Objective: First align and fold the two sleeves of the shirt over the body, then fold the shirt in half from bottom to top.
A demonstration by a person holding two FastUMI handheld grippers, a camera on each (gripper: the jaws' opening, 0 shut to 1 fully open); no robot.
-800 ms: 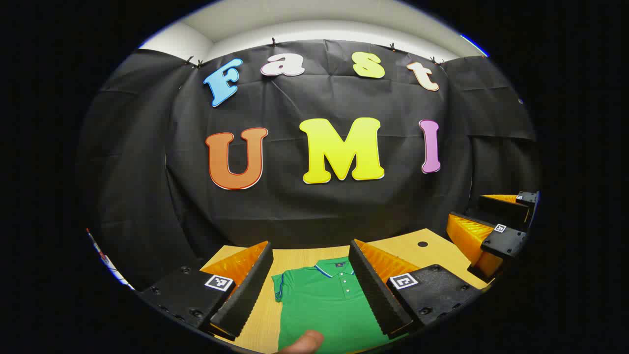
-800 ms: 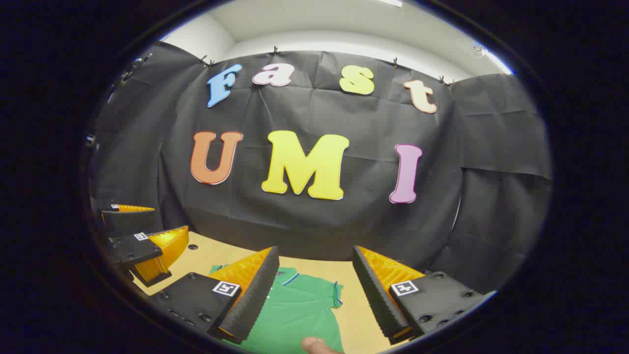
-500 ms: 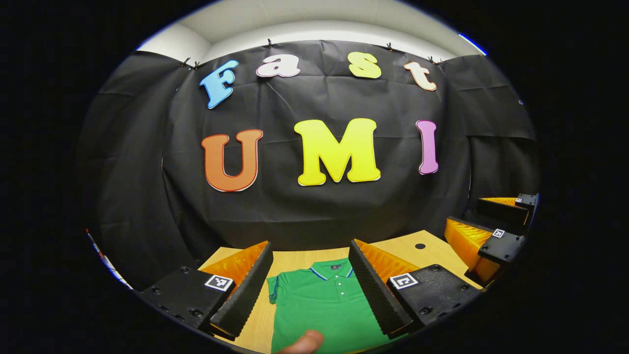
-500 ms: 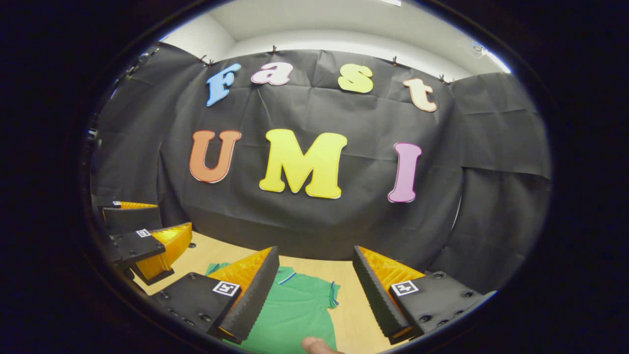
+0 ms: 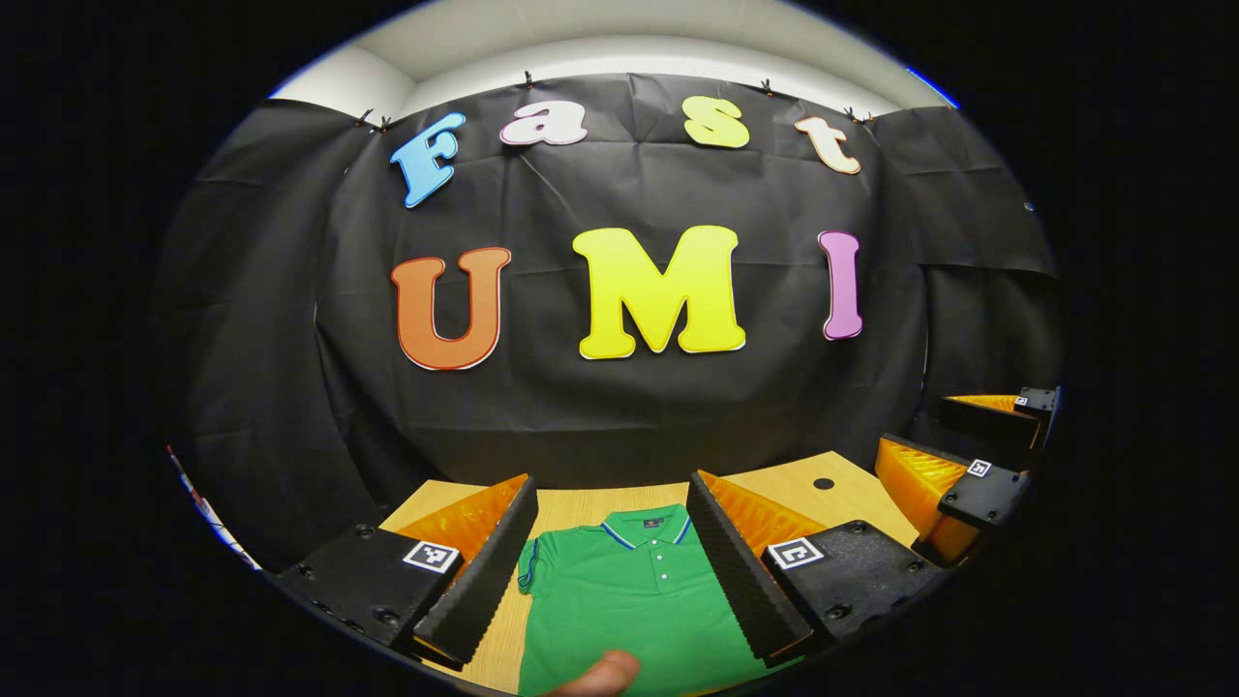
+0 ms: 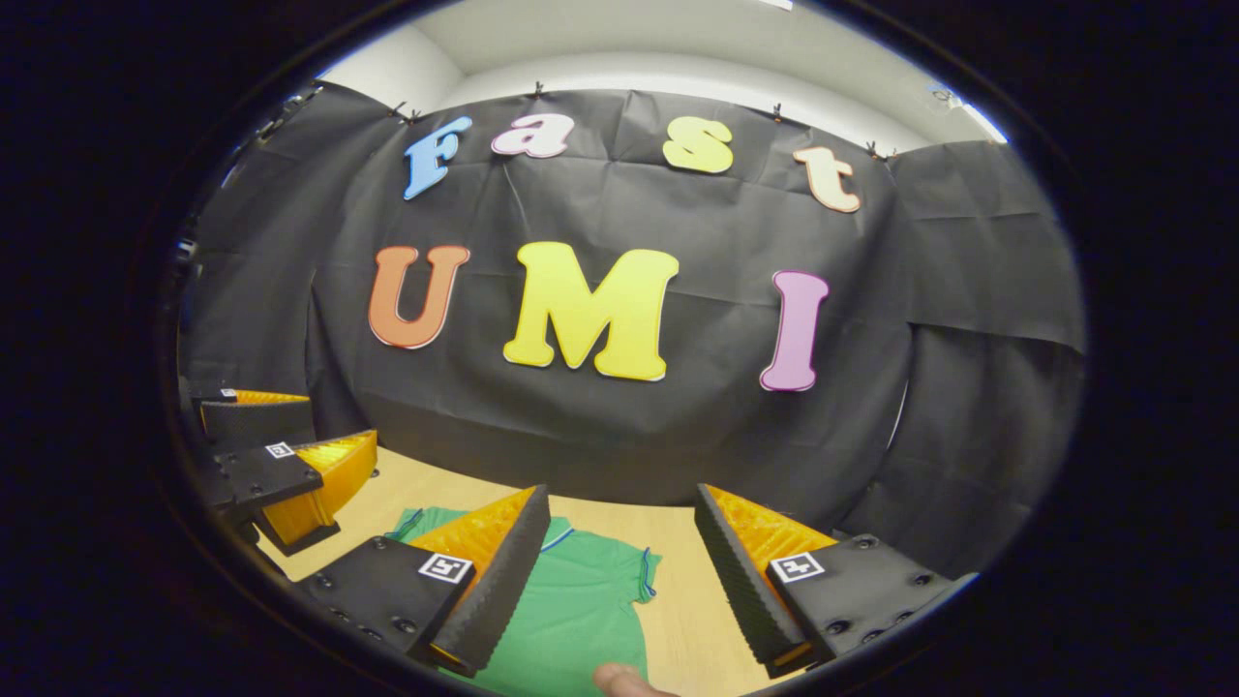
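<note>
Left hand-held gripper point(image 5: 610, 571): fingers spread wide, nothing between them, held above the counter point(image 5: 581, 505). Seen between the fingers in the left gripper view: green polo shirt point(image 5: 629, 600), lying flat on the wooden counter, collar toward the black cloth wall point(image 5: 619, 407), blue trim at collar and sleeve cuff, one short sleeve point(image 5: 528, 569) extended sideways, not folded. Fingertip of the person point(image 5: 605, 671) at the bottom edge, in front of the shirt.

Right hand-held gripper point(image 6: 619, 571): fingers spread wide, empty, raised above the counter point(image 6: 678, 542). Polo shirt point(image 6: 571, 610) partly behind one finger, the other short sleeve point(image 6: 644, 576) lying flat, unfolded. Fingertip point(image 6: 619, 678) at the bottom edge.

Left hand-held gripper point(image 6: 281, 474) also at the edge of the right gripper view, spread, well apart from the shirt. Right hand-held gripper point(image 5: 958, 465) likewise at the edge of the left gripper view.
</note>
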